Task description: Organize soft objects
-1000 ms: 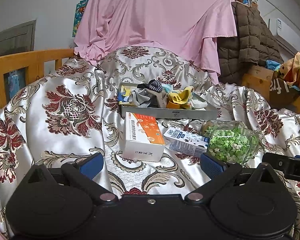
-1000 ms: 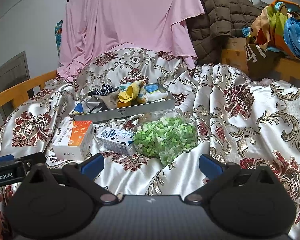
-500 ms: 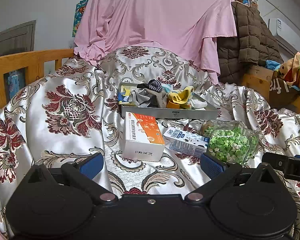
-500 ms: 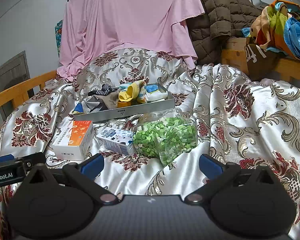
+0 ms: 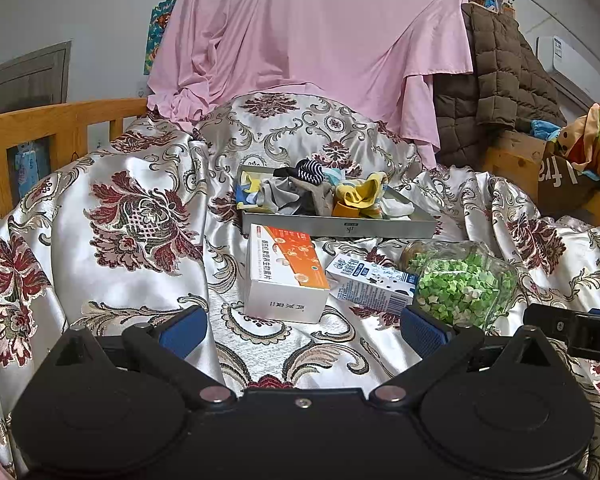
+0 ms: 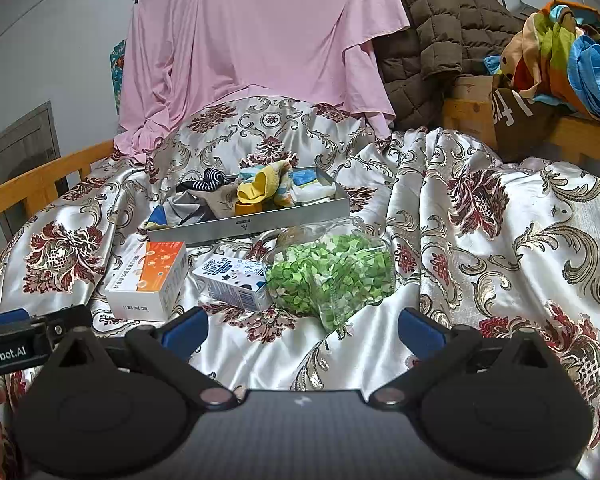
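— Left wrist view first: what has changed over the last second?

— Nothing I can find. My left gripper [image 5: 302, 324] hangs low over the bed [image 5: 140, 208], jaws wide apart and holding nothing, as before. My right gripper [image 6: 302, 326] is the same: apart, empty, unmoved. No item has shifted.

— So where do the soft things lie?

— The socks [image 5: 320, 196] are heaped in the grey metal tray [image 5: 340, 229], up the bed beyond the other items. That fits a sort just finished, or a heap still waiting to be tidied; I cannot tell which.

— Left to right, what can you read?

— An orange-and-white box [image 5: 286, 272] with Chinese print too small to make out. A blue-and-white carton [image 5: 370, 284], its lettering unreadable. A glass jar [image 5: 460, 280] of green paper stars, no label. On the left gripper's side, seen from the right wrist, "enRobot.AI".
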